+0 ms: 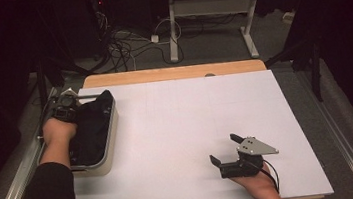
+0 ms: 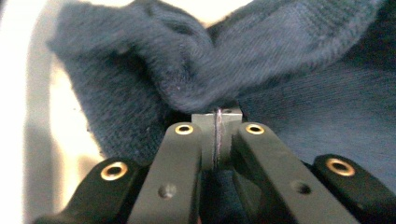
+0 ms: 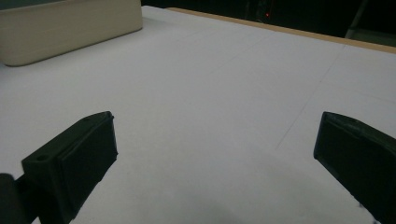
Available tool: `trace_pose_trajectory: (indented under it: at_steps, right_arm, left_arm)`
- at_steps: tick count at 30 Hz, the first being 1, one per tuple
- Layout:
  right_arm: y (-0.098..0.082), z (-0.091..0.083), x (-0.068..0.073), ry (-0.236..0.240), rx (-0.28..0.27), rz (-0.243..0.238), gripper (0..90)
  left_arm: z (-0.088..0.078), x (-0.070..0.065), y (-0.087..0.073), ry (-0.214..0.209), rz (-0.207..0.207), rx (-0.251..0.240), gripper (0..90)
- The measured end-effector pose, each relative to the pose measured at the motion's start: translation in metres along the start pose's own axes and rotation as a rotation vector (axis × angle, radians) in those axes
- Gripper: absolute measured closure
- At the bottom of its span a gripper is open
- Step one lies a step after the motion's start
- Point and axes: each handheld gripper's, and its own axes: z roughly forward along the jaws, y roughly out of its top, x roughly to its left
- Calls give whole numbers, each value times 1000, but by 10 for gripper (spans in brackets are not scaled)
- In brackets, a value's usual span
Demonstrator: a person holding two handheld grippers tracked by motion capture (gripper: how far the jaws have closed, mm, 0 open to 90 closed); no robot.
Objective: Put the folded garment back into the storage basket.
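You are clamping your left gripper [image 2: 217,140] on a fold of the dark blue cloth [image 2: 299,70], which is lying in the beige tray [image 1: 111,137] at the frame's left, likely to lift it. The left gripper view is revealing that pinch. Your right gripper [image 1: 226,150] is resting spread wide, empty, lower right.

- L gripper [image 2: 217,140]: black jaws w/ brass-ringed screw holes, grey metal pads [image 2: 205,135].
- R gripper [image 1: 226,149]: black body, grey 3-cornered plate on top, black cable trailing.
- L arm: black sleeve [image 1: 49,194].
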Motion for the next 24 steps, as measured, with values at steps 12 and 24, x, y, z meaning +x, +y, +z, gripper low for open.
trace_pose_trajectory:
  at_steps: [12,24]
  right_arm:
    - [1,-2,-4,-12,-3,-5,0]
    - [-6,-20,-21,-50,-3,-11,0]
  left_arm:
    - [-30,9,-18,-142,-48,-48,874]
    - [-68,5,-48,-215,-32,8,792]
